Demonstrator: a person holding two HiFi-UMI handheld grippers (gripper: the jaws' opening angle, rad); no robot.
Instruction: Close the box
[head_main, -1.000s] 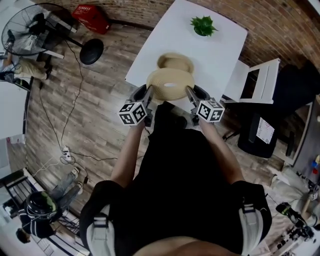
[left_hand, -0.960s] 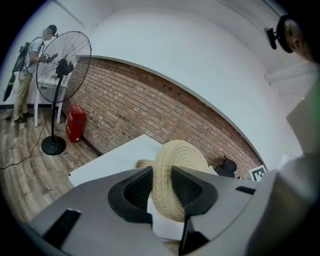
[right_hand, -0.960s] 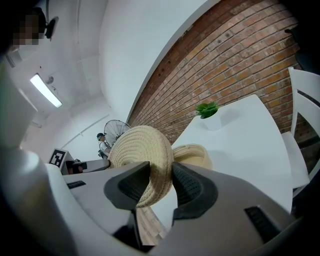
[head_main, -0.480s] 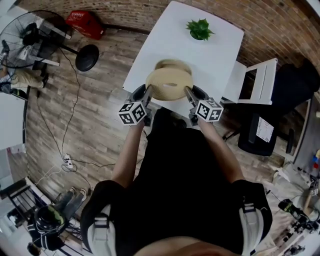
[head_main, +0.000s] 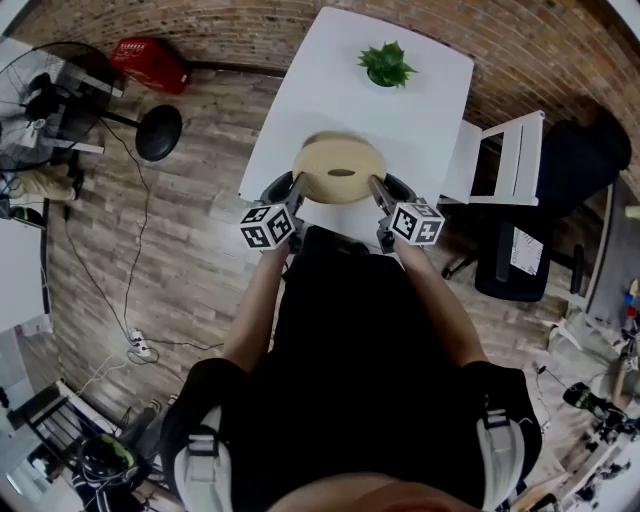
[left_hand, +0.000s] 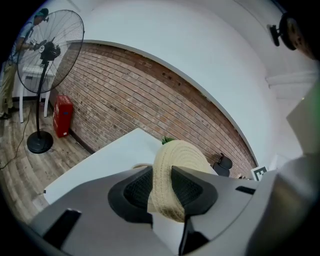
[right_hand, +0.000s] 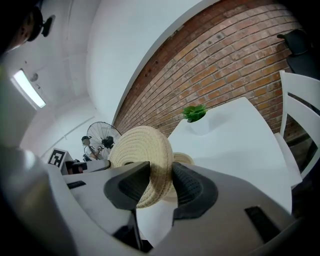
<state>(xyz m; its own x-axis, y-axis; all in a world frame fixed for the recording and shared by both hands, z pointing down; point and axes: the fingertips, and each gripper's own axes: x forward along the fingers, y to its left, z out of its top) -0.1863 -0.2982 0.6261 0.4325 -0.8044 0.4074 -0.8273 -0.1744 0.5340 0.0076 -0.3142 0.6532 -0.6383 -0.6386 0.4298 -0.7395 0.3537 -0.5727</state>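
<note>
Viewed from overhead, near to far. Closest, a person in black, both forearms stretched forward toward the near edge of a white table (head_main: 400, 110).

In the left hand, the left tool (head_main: 293, 192), clamped on the left rim of a round woven lid (head_main: 340, 170). In the right hand, the right tool (head_main: 378, 190), clamped on the opposite rim (dark ribbed pads pressed against the coiled straw on both faces, clear in each gripper view). Lid held up off the table, roughly level, above the table's near edge.

Just beyond the lid and lower down, the woven box (right_hand: 183, 159), resting on the table close to that same near edge. Mostly hidden by the lid, with only a sliver of pale rim visible.

Farther on, near the table's far edge, a small green potted plant (head_main: 385, 63). Beside the table's right edge, a white chair (head_main: 505, 160).

On the wooden floor off the table's left side, a standing fan (head_main: 45, 95) and a red container (head_main: 150, 65). Behind everything, a brick wall (head_main: 560, 50).
</note>
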